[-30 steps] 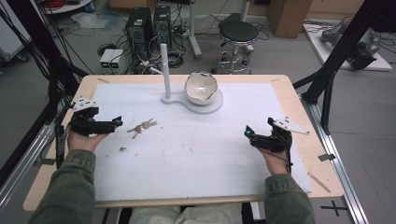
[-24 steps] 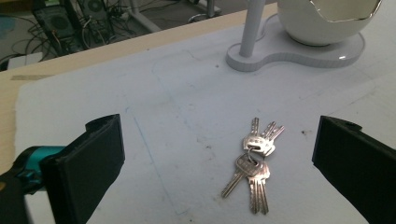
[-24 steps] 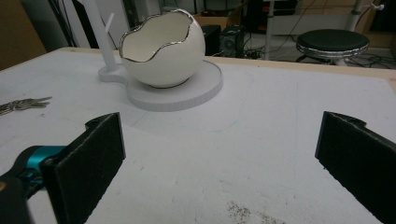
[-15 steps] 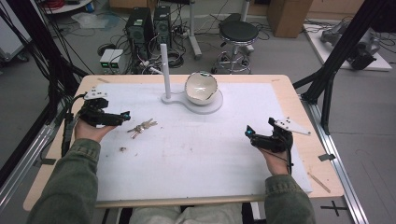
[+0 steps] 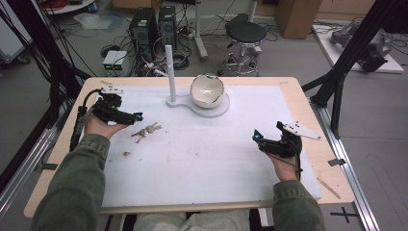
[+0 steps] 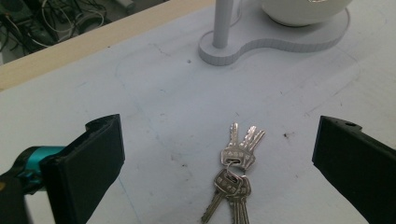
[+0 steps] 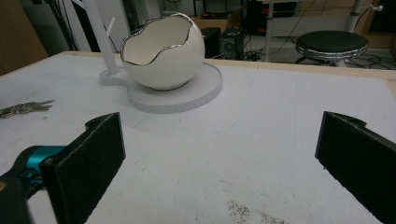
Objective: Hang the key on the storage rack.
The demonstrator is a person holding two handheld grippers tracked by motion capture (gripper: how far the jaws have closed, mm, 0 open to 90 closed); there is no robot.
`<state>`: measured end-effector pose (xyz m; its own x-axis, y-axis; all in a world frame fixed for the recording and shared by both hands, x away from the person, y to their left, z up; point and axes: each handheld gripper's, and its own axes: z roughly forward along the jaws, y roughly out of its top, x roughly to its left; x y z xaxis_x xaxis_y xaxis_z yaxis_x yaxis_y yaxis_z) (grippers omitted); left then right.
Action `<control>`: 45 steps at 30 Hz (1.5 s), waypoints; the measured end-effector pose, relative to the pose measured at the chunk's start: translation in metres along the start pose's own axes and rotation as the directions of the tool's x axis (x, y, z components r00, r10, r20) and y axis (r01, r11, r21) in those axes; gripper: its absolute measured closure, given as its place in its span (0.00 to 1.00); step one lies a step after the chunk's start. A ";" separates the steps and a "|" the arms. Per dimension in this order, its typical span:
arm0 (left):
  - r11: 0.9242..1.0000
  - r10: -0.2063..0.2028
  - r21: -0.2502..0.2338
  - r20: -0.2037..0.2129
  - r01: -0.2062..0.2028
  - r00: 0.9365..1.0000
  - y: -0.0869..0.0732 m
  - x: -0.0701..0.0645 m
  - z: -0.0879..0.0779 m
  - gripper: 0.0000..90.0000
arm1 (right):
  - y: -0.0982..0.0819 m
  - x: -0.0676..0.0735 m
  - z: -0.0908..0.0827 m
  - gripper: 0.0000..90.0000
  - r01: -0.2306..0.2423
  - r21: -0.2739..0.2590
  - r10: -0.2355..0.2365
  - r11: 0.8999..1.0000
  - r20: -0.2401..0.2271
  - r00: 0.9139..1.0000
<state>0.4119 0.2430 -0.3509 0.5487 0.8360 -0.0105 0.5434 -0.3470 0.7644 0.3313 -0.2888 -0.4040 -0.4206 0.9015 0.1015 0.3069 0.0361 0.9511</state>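
Left claw spread wide, keys just ahead between jaws; lower squarely, straddle ring, then pinch (right claw gaping, idle)

Light is even, soft and fairly bright, falling from overhead; the white worktop shows no hard glare. Shadows are faint: a pale one hugs the bowl, whose silver rim catches small highlights. The high view is mildly soft and grainy. In both gripper views the near black jaws are blurred, while the keys stay sharp.
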 end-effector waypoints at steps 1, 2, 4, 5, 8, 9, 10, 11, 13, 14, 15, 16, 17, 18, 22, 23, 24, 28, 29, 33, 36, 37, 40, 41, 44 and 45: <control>1.000 -0.001 0.001 0.005 0.001 1.000 0.001 0.000 0.002 0.03 | 0.000 0.000 0.000 0.01 -0.001 0.002 0.001 1.000 -0.002 1.000; 1.000 0.003 0.007 0.006 -0.003 1.000 0.002 0.000 0.002 0.03 | 0.000 0.000 0.000 0.01 -0.003 0.004 0.003 1.000 -0.001 1.000; 1.000 0.004 0.009 0.009 -0.004 1.000 0.004 0.001 0.004 0.03 | 0.000 0.000 0.000 0.01 0.002 0.003 -0.002 1.000 -0.002 1.000; 1.000 0.010 0.015 0.010 -0.010 1.000 0.004 0.001 0.006 0.03 | 0.000 0.000 0.000 0.01 0.000 0.002 0.000 1.000 -0.001 1.000; 1.000 0.021 0.022 0.022 -0.021 1.000 0.006 0.000 0.009 0.03 | 0.000 0.000 0.000 0.01 0.001 0.002 -0.001 1.000 -0.003 1.000; 0.999 0.026 0.020 0.026 -0.027 0.999 0.007 0.000 0.011 0.03 | 0.000 0.000 0.000 0.01 0.001 0.002 -0.001 1.000 -0.003 1.000; 0.999 0.025 0.021 0.032 -0.025 0.999 0.007 0.000 0.012 0.03 | 0.000 0.000 0.000 0.01 0.001 0.003 -0.001 1.000 -0.005 1.000; 0.999 0.022 0.024 0.036 -0.023 0.999 0.007 0.000 0.014 0.03 | 0.000 0.000 -0.001 0.01 0.002 0.004 -0.002 1.000 -0.006 1.000; 0.999 0.024 0.044 0.037 -0.026 0.999 0.006 0.000 0.020 0.03 | 0.000 0.000 -0.001 0.01 0.004 0.005 -0.004 1.000 -0.003 1.000; 0.998 0.025 0.056 0.037 -0.027 0.999 0.006 0.000 0.023 0.03 | 0.000 0.000 -0.001 0.01 0.004 0.005 -0.004 1.000 -0.003 1.000; 0.997 0.030 0.068 0.039 -0.032 0.999 0.005 0.001 0.025 0.03 | 0.000 0.001 -0.001 0.01 0.004 0.005 -0.004 1.000 -0.003 1.000; 0.997 0.028 0.077 0.039 -0.031 0.999 0.005 0.001 0.028 0.03 | 0.000 0.000 0.000 0.01 0.004 0.005 -0.004 1.000 -0.003 1.000; 0.996 0.026 0.083 0.042 -0.030 0.999 0.004 0.002 0.029 0.03 | 0.000 0.000 0.000 0.01 0.004 0.005 -0.004 1.000 -0.003 1.000; 0.995 0.021 0.094 0.041 -0.025 0.999 0.004 0.002 0.034 0.03 | 0.000 0.000 0.000 0.01 0.004 0.006 -0.004 1.000 -0.003 1.000; 0.990 0.036 0.131 0.041 -0.041 0.998 0.005 0.001 0.041 0.03 | 0.000 0.000 0.000 0.01 0.004 0.007 -0.004 1.000 -0.004 1.000; 0.988 0.051 0.141 0.043 -0.056 0.998 0.007 0.000 0.045 0.03 | 0.000 0.000 0.000 0.01 0.003 0.007 -0.003 1.000 -0.003 1.000; 0.988 0.051 0.141 0.043 -0.056 0.998 0.007 0.000 0.045 0.03 | 0.000 0.000 0.000 0.01 0.003 0.008 -0.003 1.000 -0.003 1.000; 0.983 0.067 0.170 0.060 -0.077 0.996 0.010 -0.005 0.054 0.03 | 0.000 0.000 0.000 0.01 0.006 0.008 -0.006 1.000 -0.005 1.000; 0.980 0.071 0.179 0.065 -0.082 0.995 0.010 -0.005 0.056 0.03 | 0.000 0.000 0.000 0.01 0.006 0.008 -0.006 1.000 -0.006 1.000; 0.975 0.091 0.199 0.071 -0.103 0.993 0.010 -0.008 0.060 0.03 | -0.001 0.000 0.000 0.01 0.008 0.008 -0.008 1.000 -0.006 1.000; 0.964 0.113 0.233 0.082 -0.129 0.990 0.007 -0.014 0.070 0.03 | -0.001 0.000 0.000 0.01 0.005 0.011 -0.005 1.000 -0.008 1.000; 0.964 0.113 0.233 0.082 -0.129 0.990 0.007 -0.014 0.070 0.03 | -0.001 0.000 0.000 0.01 0.005 0.012 -0.005 1.000 -0.007 1.000; 0.957 0.111 0.258 0.091 -0.131 0.990 0.004 -0.017 0.079 0.03 | -0.001 0.001 0.000 0.01 0.010 0.011 -0.010 1.000 -0.008 1.000; 0.954 0.109 0.269 0.096 -0.131 0.989 0.003 -0.017 0.083 0.03 | -0.001 0.000 0.000 0.01 0.010 0.012 -0.010 1.000 -0.010 1.000; 0.951 0.106 0.281 0.103 -0.131 0.989 0.001 -0.018 0.088 0.03 | -0.001 0.000 0.002 0.01 0.010 0.016 -0.009 1.000 -0.014 1.000; 0.951 0.106 0.281 0.103 -0.131 0.989 0.001 -0.018 0.088 0.03 | -0.001 0.001 0.002 0.01 0.008 0.021 -0.008 1.000 -0.011 1.000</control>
<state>0.4589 0.1905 -0.4068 0.6655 0.7463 0.0043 0.6231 -0.5588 0.5472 0.3325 -0.2873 -0.4057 -0.4325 0.8964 0.0969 0.3208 0.0526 0.9457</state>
